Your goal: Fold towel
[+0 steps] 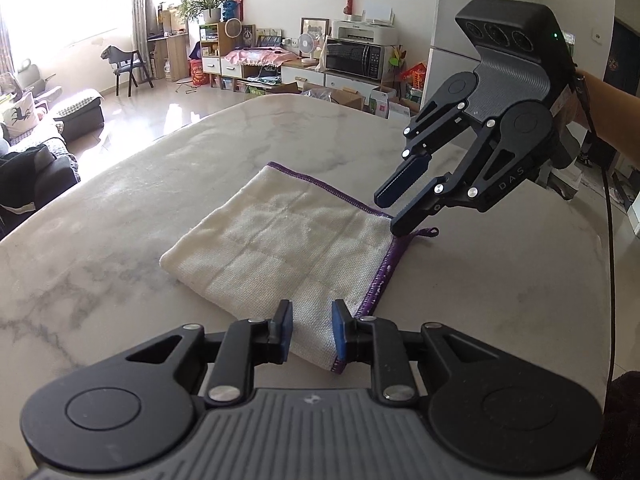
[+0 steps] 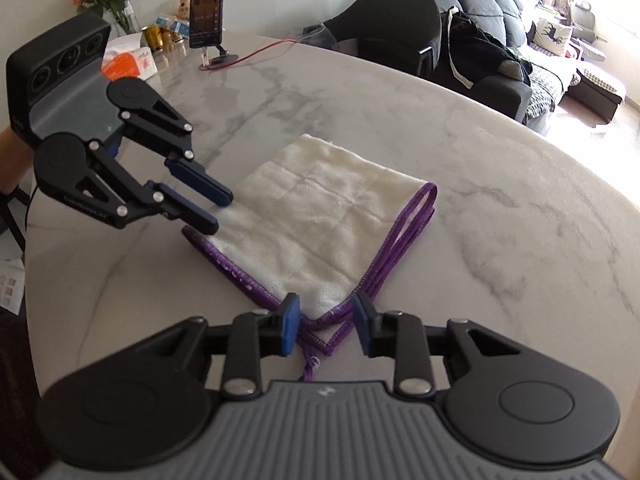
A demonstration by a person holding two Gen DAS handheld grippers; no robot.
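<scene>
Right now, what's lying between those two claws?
The towel spans it: left claw over one corner, right claw over another, shown by the right wrist view.

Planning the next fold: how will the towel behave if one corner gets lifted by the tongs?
The towel will probably drape limply: it is thin woven cloth lying flat in creased layers. Its stacked purple hems sit loose, so the layers may separate unless gripped together. On the smooth marble table, it will likely slide rather than stay put.
</scene>
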